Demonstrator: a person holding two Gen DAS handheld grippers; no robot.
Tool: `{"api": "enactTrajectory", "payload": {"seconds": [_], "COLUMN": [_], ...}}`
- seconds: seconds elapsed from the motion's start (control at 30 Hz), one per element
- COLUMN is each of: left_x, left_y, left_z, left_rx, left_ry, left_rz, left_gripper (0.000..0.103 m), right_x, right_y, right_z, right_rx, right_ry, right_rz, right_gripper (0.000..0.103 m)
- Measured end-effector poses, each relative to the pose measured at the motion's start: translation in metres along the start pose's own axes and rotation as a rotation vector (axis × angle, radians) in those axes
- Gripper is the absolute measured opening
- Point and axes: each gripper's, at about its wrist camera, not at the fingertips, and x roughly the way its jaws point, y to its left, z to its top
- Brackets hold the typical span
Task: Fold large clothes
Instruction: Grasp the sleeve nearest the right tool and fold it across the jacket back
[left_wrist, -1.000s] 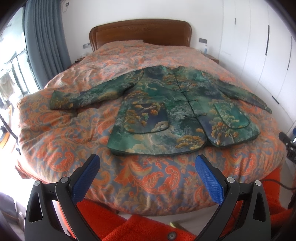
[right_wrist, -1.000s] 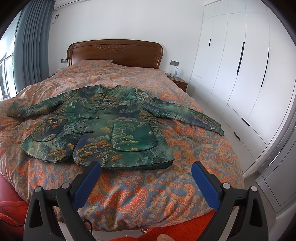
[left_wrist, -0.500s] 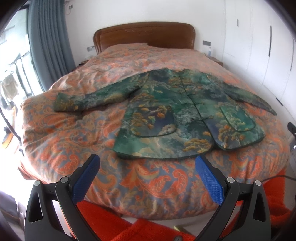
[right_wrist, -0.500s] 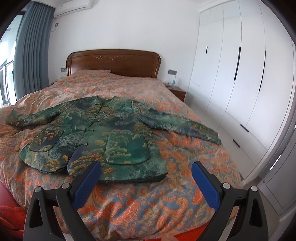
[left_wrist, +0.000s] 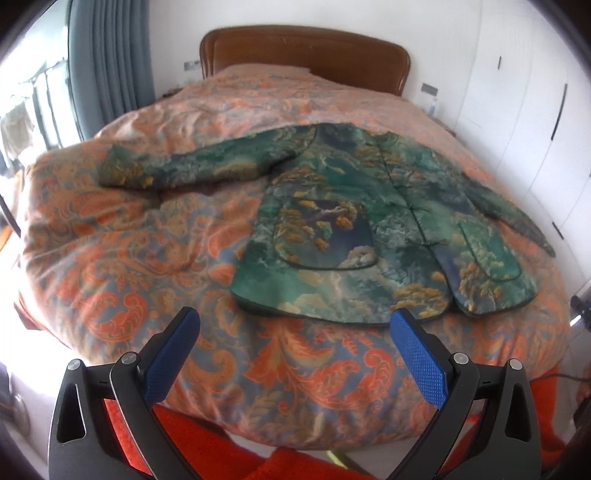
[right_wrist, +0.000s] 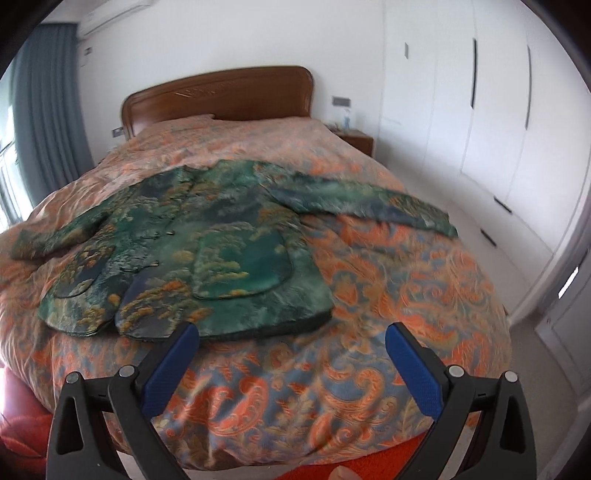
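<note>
Lying flat and front side up on the orange-patterned bed, the green brocade jacket has its collar toward the wooden headboard and its hem toward the foot, where both grippers hang off the edge of the mattress. Its sleeves run out sideways, so the longest line of the garment goes across the bed, square to the way the tongs point. Starting at the left, the left sleeve reaches far out toward the curtain side, its cuff well apart from the body of the jacket. The left gripper is spread wide and holds nothing; the left hem corner lies just ahead of it and slightly to its right, so this hand looks the nearer to that sleeve and side. Further right, the right gripper is likewise spread and empty, with the right half of the hem just beyond its left finger. The right sleeve stretches away toward the white wardrobe, ahead and to the right. Nothing is folded yet; a sleeve brought inward seems the likely first step.
</note>
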Motion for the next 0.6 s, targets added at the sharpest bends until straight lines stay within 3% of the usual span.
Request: {"api": "enactTrajectory", "payload": {"seconds": [0.23, 0.37, 0.6], "left_x": [0.003, 0.004, 0.001], "left_y": [-0.006, -0.012, -0.016], "left_z": [-0.005, -0.005, -0.005], "left_rx": [-0.009, 0.004, 0.001], "left_ry": [0.016, 0.021, 0.035], "left_rz": [-0.004, 0.003, 0.010], "left_gripper": [0.102, 0.102, 0.102], "right_x": [0.040, 0.065, 0.115], "right_y": [-0.048, -0.077, -0.141], "right_z": [0.008, 0.013, 0.050], "right_rx": [0.157, 0.317, 0.482], "right_ry": [0.089, 0.121, 0.018], "right_rz": [-0.058, 0.047, 0.106], "right_gripper": [0.103, 0.103, 0.103]}}
